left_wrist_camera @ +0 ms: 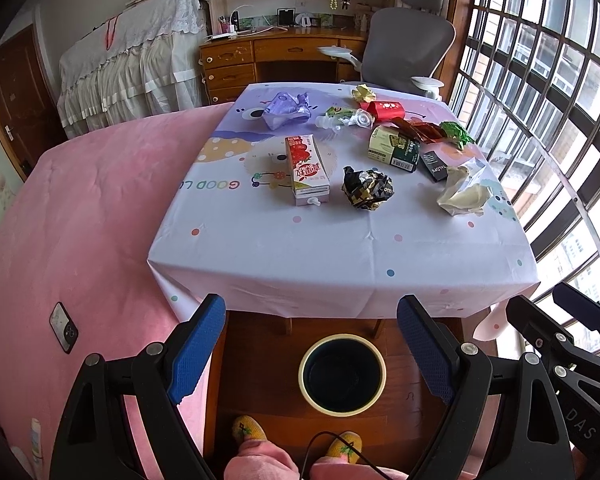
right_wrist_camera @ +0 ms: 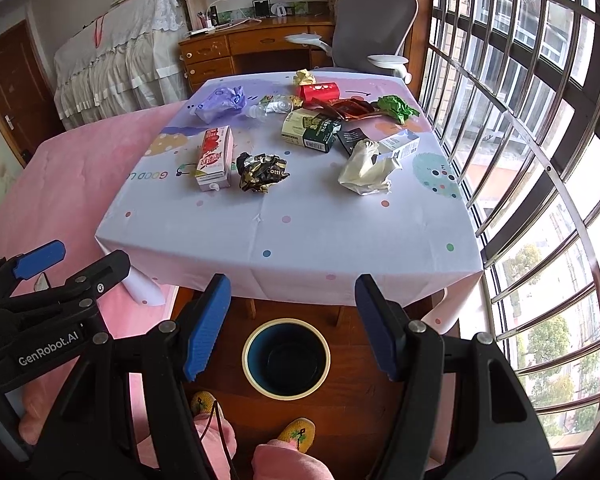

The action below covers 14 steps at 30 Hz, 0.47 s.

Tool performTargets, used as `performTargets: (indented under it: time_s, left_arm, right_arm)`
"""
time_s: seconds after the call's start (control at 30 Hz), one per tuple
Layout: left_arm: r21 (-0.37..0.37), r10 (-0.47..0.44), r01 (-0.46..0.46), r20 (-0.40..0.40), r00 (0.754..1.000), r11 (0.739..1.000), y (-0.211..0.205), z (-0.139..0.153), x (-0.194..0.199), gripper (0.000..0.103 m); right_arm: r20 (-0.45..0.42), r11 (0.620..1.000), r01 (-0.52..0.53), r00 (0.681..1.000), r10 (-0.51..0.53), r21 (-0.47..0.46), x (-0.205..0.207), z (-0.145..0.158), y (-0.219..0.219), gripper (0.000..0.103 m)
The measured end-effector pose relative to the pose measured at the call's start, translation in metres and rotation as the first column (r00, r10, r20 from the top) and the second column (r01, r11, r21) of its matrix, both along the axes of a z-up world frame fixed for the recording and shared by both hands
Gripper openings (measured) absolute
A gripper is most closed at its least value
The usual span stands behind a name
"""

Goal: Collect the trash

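I have both grippers held back from the table (left_wrist_camera: 340, 272), low and near its front edge, I think so each wrist camera takes in the whole spread before I commit to a piece. The bin (left_wrist_camera: 342, 374) stands on the wooden floor just in front of the table and below its edge, between the table and my slippered feet, which should keep each carry short. The trash lies scattered over the cloth: a strawberry milk carton (left_wrist_camera: 306, 170) on its side, a crumpled black-and-gold wrapper (left_wrist_camera: 367, 189) just beside it, a cream paper wad (left_wrist_camera: 462, 196) toward the window side, a purple bag (left_wrist_camera: 286, 110) far back, and boxes and foil clustered beyond. The left gripper (left_wrist_camera: 312, 344) has its jaws wide apart, holding and touching nothing. The right gripper (right_wrist_camera: 292, 328) is likewise spread and bare. Nothing appears collected yet.
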State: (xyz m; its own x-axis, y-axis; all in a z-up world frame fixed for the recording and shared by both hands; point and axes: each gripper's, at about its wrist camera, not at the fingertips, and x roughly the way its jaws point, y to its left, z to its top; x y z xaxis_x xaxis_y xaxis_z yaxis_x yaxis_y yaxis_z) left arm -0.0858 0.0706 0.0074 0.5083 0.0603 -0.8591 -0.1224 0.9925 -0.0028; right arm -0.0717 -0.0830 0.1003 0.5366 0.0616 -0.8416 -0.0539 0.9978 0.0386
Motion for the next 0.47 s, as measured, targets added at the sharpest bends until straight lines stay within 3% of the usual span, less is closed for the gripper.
performTargets:
  time_s: [0.47]
  left_arm:
    - [0.005,-0.001,0.001,-0.004,1.000,1.000,0.0001,-0.0003,-0.0008,0.089]
  right_arm:
    - [0.002,1.000,-0.004,1.000,0.004,-0.003,-0.0043,-0.0001,0.0060,0.062]
